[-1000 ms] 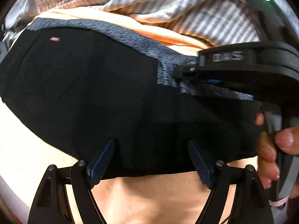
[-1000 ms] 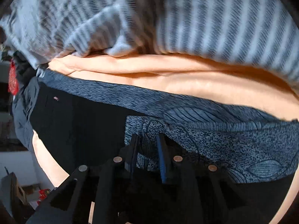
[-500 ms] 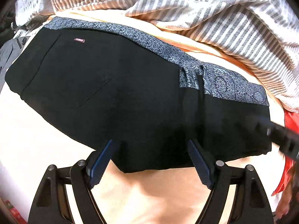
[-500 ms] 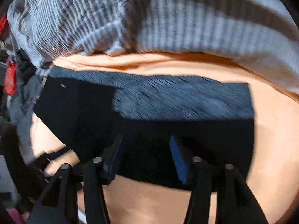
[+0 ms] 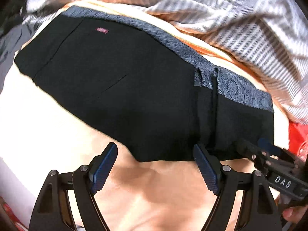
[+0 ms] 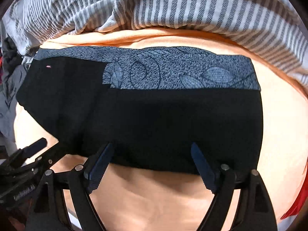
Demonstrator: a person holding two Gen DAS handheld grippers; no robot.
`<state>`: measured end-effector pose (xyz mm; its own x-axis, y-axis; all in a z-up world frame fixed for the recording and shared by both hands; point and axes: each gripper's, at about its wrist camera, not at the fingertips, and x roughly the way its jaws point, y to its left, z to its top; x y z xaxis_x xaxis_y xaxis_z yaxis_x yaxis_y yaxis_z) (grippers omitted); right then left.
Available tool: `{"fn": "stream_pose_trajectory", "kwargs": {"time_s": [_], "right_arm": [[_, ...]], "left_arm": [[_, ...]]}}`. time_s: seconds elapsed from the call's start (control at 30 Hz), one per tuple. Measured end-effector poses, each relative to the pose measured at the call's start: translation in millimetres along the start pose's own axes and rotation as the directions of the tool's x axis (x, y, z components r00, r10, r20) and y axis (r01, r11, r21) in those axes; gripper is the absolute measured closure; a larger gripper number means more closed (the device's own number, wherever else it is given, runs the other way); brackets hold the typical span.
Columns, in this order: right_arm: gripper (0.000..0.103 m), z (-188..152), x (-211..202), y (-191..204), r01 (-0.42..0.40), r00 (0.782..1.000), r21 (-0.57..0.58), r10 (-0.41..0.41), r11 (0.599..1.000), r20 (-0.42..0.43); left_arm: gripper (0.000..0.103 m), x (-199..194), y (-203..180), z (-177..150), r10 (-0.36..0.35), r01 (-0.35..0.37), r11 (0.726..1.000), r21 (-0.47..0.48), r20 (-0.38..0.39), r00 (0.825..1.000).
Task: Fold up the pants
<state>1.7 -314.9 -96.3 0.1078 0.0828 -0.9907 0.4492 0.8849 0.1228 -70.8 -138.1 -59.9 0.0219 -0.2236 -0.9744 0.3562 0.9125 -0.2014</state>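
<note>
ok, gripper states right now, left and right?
Left gripper: open, holding nothing, above the near edge of the black pants.
Right gripper: jaws opening, nothing gripped, over the pants' near edge.

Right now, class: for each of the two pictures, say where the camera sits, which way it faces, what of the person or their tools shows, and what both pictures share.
Left wrist view: sits on the left claw, looks down on the black pants lying on the peach sheet; its open blue pads, the right claw and a fingertip show.
Right wrist view: sits on the right claw, jaws opening and empty, facing down; the left claw shows.
Shared: pants, sheet, striped blanket.
</note>
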Motion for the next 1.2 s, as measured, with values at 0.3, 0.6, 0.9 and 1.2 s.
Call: {"fn": "stream_pose_trajectory", "kwargs": {"time_s": [0.3,0.6,0.9,1.2], "right_arm": [[0.017,-14.7,-11.0,21.3,0.001,1.000,-0.026,-0.001,1.000,-0.003],[0.017,-10.2,2.9,74.1,-0.045,0.999,-0.110,0.041,0.993,-0.034],[0.017,10.2,18.7,125.8,-0.101,0.994,-0.188,0.093,0.977,-0.051],[0.018,24.0,39.1,166.9,-0.202,0.979,-0.260,0.188,0.944,-0.077]], "left_arm": [[0.021,-13.7,66.6,-6.2,-0.007,0.008,0.995,-0.102,0.010,1.000],[0.021,-21.5,127.7,14.9,0.029,-0.014,0.969,-0.246,0.060,0.998],[0.021,-20.3,201.2,58.0,-0.058,0.128,0.901,-0.414,0.177,0.982],[0.021,10.9,229.8,75.3,-0.351,0.450,0.808,-0.380,0.303,0.886]]}}
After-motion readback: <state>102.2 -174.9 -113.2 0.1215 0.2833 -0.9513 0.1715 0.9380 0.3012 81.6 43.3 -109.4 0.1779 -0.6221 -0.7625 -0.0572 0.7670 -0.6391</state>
